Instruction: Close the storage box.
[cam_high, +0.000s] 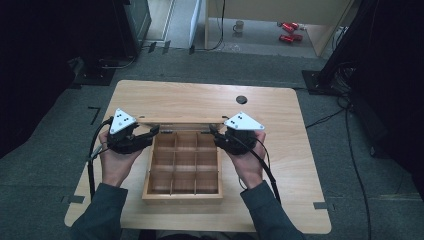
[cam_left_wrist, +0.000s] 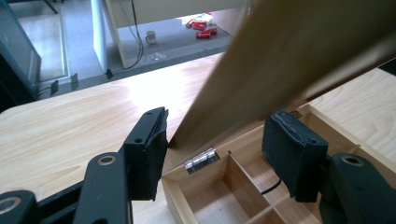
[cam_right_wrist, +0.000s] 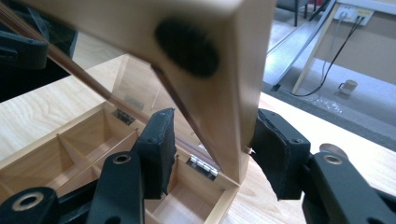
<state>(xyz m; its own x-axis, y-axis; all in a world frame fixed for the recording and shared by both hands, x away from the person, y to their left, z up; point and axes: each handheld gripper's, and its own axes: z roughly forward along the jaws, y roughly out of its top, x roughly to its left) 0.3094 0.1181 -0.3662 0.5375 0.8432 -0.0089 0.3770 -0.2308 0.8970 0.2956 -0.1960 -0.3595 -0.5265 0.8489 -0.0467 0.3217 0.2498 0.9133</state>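
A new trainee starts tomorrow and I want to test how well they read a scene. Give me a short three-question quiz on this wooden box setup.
1. True or false: the lid lies shut flat on the wooden box.
2. What lies inside the box? A) screws B) nothing C) tea bags
3. Fill in: seen from the person, the metal hinges sit on the box's ___ edge.
Key: 1 false, the lid is raised; 2 B; 3 far.
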